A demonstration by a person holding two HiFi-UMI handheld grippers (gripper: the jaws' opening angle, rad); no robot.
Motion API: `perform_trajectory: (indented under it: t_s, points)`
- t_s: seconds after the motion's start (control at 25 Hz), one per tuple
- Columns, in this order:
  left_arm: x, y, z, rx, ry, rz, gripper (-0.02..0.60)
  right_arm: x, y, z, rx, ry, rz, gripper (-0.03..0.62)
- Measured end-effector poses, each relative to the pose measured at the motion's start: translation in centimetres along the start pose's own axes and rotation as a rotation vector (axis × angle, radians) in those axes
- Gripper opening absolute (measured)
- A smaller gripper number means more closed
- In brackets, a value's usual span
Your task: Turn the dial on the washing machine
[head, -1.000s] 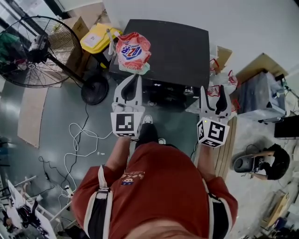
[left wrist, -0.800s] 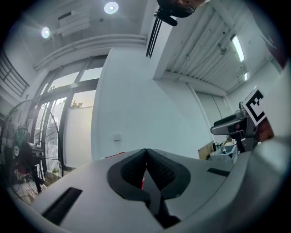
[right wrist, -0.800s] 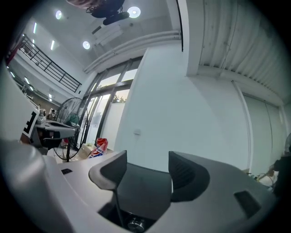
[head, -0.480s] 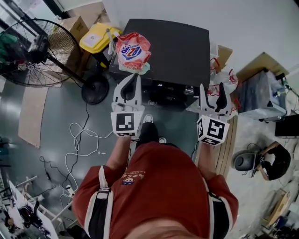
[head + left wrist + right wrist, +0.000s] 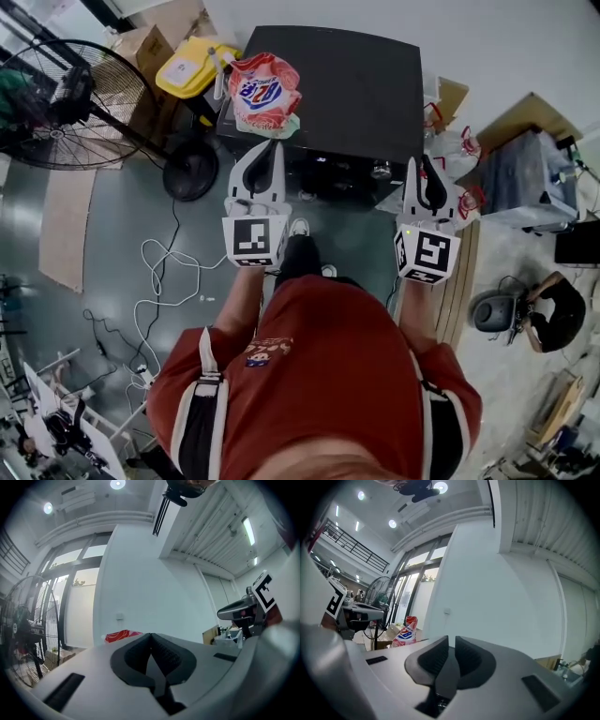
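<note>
A glossy dark grey floor (image 5: 84,309) fills the left of the head view. White cables (image 5: 159,281) loop across it, and a flat sheet of cardboard (image 5: 66,225) lies at the left edge. A large black standing fan (image 5: 66,103) occupies the upper left, with cardboard boxes (image 5: 141,47) behind it. A white wall (image 5: 525,37) runs along the top right. In the left gripper view, tall windows (image 5: 79,606) stand at the left and round ceiling lights (image 5: 117,483) glow at the top.

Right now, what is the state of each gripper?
Left gripper: closed, empty.
Right gripper: jaws have just been closing, narrow gap left, empty.
</note>
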State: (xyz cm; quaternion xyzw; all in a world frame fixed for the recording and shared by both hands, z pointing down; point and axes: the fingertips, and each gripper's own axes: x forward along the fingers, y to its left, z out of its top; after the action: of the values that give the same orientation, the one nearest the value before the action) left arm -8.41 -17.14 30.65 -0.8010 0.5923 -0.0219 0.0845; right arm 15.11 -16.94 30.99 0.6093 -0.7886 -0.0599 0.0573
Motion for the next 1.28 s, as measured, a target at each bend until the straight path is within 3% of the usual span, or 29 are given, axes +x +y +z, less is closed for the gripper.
perform_trajectory:
  t_s: [0.08,0.44,0.8,1.28]
  points:
    - [0.1,-0.2,-0.1,-0.001,0.002,-0.004,0.011,-0.1,-0.2,-0.1,0.006,-0.004,-0.006,0.008]
    - [0.4,-0.3,-0.1,0.021,0.005,-0.016,0.011,0.0,-0.4,0.1,0.033,-0.019,-0.005,0.008]
    - [0.2,-1.0,1.7,0.020,-0.043,-0.032,0.011,-0.8,-1.5,1.5,0.037,-0.074,-0.035,0.008]
    - [-0.2,-1.0,-0.5,0.017,0.001,-0.043,0.011,-0.7,-0.5,0.2,0.038,-0.035,-0.026,0.008]
